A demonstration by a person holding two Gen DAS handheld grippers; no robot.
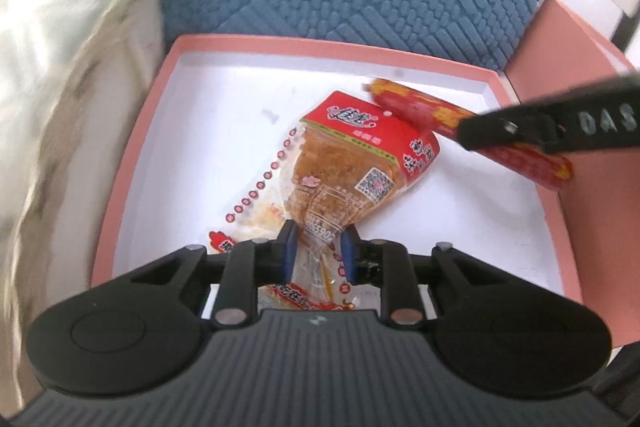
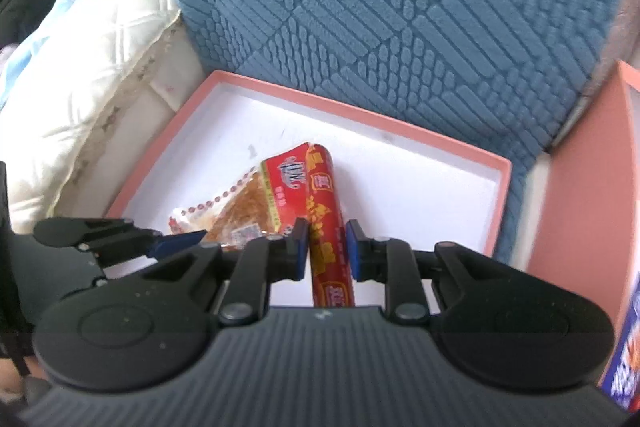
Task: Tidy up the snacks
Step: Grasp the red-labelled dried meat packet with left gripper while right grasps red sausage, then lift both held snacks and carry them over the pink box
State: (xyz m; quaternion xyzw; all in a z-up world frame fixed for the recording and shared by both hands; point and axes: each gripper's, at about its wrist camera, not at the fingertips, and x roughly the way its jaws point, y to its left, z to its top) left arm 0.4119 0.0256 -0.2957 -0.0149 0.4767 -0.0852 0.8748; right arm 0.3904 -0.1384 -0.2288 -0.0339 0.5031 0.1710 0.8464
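Nearest the left wrist camera, the left gripper [image 1: 319, 251] has its blue pads [image 1: 289, 247] pinched on the clear crimped end of a snack packet [image 1: 348, 163], a see-through wrapper with a red printed top and a brown crumbly cake inside. That packet lies inside a shallow pink box [image 1: 132, 163] with a white floor, its red end pointing toward the far right. From the right side of this view the right gripper [image 1: 516, 141] reaches in, its black fingers clamped across a red sausage stick [image 1: 416, 107] that slants from the far middle of the box toward the near right, just beside the packet's red end. Seen from the right wrist camera, the right gripper [image 2: 327, 247] holds the sausage stick [image 2: 326, 223] between its blue pads [image 2: 351, 247], the stick running straight away from the camera with its far tip touching or overlapping the packet [image 2: 256, 203] on its left. At the left of that view the left gripper [image 2: 176, 241] lies low over the near left corner of the pink box [image 2: 500, 195]. Behind the box rises a blue textured cushion [image 2: 400, 27], and a pale quilted blanket [image 2: 92, 75] is bunched on the left. Against the right edge stands a second pink box [image 2: 580, 187], upright, with blue and red printing on its near face.
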